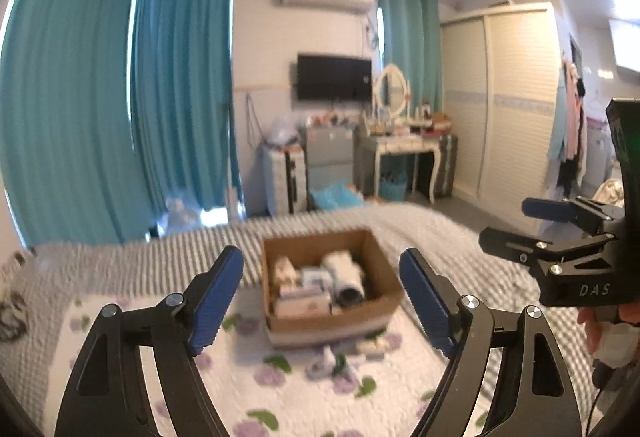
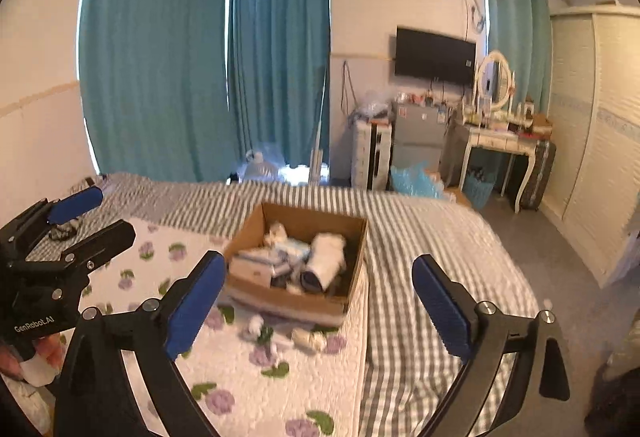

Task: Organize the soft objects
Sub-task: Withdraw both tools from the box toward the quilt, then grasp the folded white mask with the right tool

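A brown cardboard box (image 1: 380,257) sits on the bed, holding several rolled white and pale blue soft items (image 1: 344,273). It also shows in the right wrist view (image 2: 256,229) with its soft items (image 2: 326,257). A few small soft pieces (image 1: 332,361) lie on the floral quilt in front of the box, also in the right wrist view (image 2: 280,333). My left gripper (image 1: 322,301) is open and empty, held above the quilt short of the box. My right gripper (image 2: 320,301) is open and empty, also short of the box. Each gripper shows in the other's view: right gripper (image 1: 516,227), left gripper (image 2: 104,213).
The bed has a grey striped and checked cover (image 2: 420,237) and a white floral quilt (image 2: 240,377). A dark patterned item (image 1: 12,313) lies at the bed's left edge. Beyond are teal curtains (image 1: 180,85), a dressing table (image 1: 404,145), a wardrobe (image 1: 500,97).
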Demonstrator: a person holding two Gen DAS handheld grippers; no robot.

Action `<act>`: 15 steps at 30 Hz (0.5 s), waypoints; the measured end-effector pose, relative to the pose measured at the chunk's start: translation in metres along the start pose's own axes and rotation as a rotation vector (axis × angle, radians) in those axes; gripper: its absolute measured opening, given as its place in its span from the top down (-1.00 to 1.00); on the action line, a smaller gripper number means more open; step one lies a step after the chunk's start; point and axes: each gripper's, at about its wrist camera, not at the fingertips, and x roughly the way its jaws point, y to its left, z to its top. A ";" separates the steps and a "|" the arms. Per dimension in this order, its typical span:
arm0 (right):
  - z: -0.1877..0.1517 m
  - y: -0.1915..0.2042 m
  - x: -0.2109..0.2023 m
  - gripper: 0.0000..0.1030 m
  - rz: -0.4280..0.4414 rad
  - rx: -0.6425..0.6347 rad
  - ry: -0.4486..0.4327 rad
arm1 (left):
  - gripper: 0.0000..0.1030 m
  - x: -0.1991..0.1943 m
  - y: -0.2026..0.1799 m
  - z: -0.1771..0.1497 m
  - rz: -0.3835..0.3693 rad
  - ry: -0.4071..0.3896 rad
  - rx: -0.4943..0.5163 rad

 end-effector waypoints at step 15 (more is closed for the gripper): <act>-0.115 -0.038 0.182 -0.84 0.100 0.131 0.302 | -0.60 0.138 0.000 -0.147 0.053 0.377 -0.082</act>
